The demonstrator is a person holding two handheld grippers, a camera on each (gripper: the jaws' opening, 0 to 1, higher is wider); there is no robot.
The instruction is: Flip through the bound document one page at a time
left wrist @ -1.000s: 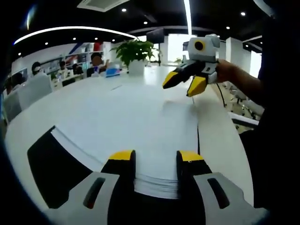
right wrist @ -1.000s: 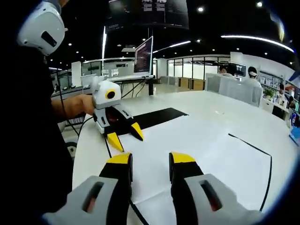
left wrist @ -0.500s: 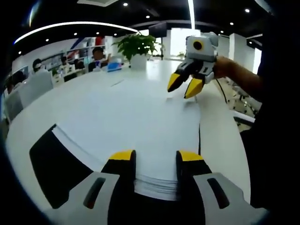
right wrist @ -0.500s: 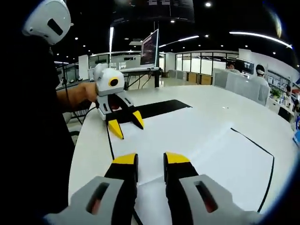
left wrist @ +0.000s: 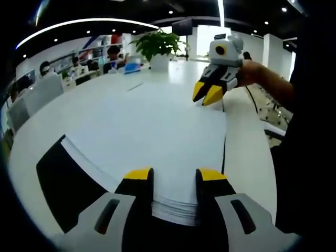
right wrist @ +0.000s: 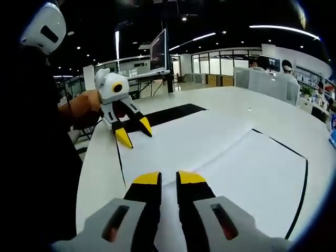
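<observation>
Two claws: both over the bound document [left wrist: 152, 131] on the white desk [left wrist: 79, 105].
Left claw [left wrist: 171, 176]: released, astride page stack edge, lower centre.
Right claw [right wrist: 169, 178]: nearly clenched, tips at a page; grasp unclear.

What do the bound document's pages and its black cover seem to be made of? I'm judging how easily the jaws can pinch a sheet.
Pages: apparently plain matte white paper; the stacked edge shows thin layers. Black cover: a flat, dull sheet, possibly card or plastic; the look leaves it open. Table: smooth white, slightly glossy.
</observation>
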